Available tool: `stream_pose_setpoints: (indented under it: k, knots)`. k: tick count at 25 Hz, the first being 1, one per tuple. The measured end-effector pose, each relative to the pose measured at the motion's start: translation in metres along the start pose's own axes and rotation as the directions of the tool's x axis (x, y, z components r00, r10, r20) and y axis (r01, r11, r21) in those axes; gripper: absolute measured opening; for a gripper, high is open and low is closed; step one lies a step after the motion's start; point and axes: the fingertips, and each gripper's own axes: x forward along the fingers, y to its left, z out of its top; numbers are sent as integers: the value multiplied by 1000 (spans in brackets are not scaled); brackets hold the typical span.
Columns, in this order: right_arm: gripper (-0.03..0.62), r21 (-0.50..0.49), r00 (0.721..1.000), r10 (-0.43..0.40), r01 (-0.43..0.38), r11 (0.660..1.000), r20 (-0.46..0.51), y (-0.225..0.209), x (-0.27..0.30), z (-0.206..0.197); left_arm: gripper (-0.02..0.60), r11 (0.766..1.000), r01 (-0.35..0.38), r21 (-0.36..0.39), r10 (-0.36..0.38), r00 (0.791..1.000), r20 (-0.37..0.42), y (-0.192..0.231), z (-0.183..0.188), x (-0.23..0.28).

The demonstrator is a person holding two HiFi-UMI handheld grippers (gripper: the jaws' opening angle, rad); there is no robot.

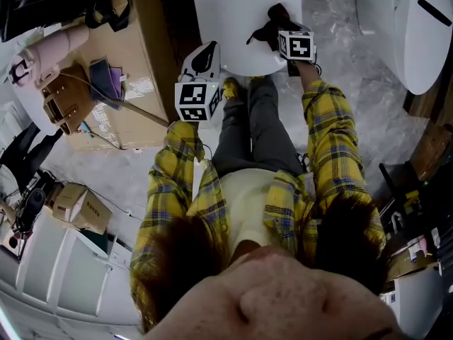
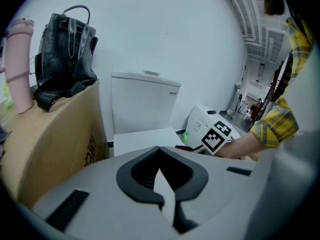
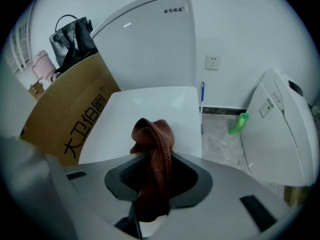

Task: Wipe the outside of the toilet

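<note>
The white toilet (image 1: 241,20) stands in front of me with its lid (image 3: 150,114) down and its tank (image 2: 142,101) against the wall. My right gripper (image 3: 155,171) is shut on a brown cloth (image 3: 156,149), which bunches up above the jaws over the lid's front part. In the head view the right gripper (image 1: 277,28) rests on the lid's right side with the dark cloth (image 1: 265,28). My left gripper (image 1: 207,55) hovers at the lid's left front edge. In its own view the left gripper (image 2: 160,154) has its jaws closed tip to tip with nothing between them.
A brown cardboard box (image 1: 134,69) stands tight against the toilet's left, with a black handbag (image 2: 67,49) and a pink bottle (image 2: 17,64) on it. A second white fixture (image 3: 282,129) leans at the right, with a green bottle (image 3: 239,124) on the marble floor (image 1: 340,55) between them.
</note>
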Motion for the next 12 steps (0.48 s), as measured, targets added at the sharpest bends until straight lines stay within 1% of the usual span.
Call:
stream_pose_setpoints:
  k: [4,8,10,12]
  knots:
    - [124,43,998,-57,57,997,4,-28,-10,-8,2,1000,12,11,-12,1000,-2,-6,1,2]
    - [124,56,995,-104,104,993,5,-43,-23,-13,2,1000,14,14,-14,1000,3,-9,2,0]
    - [124,60,995,-98,96,994,26,-42,-31,-11,2,1000,13,13,-13,1000,6,-9,2,-2]
    - [124,55,994,-81,77,995,68,-34,-41,-4,2,1000,8,11,-8,1000,9,-8,2,-4]
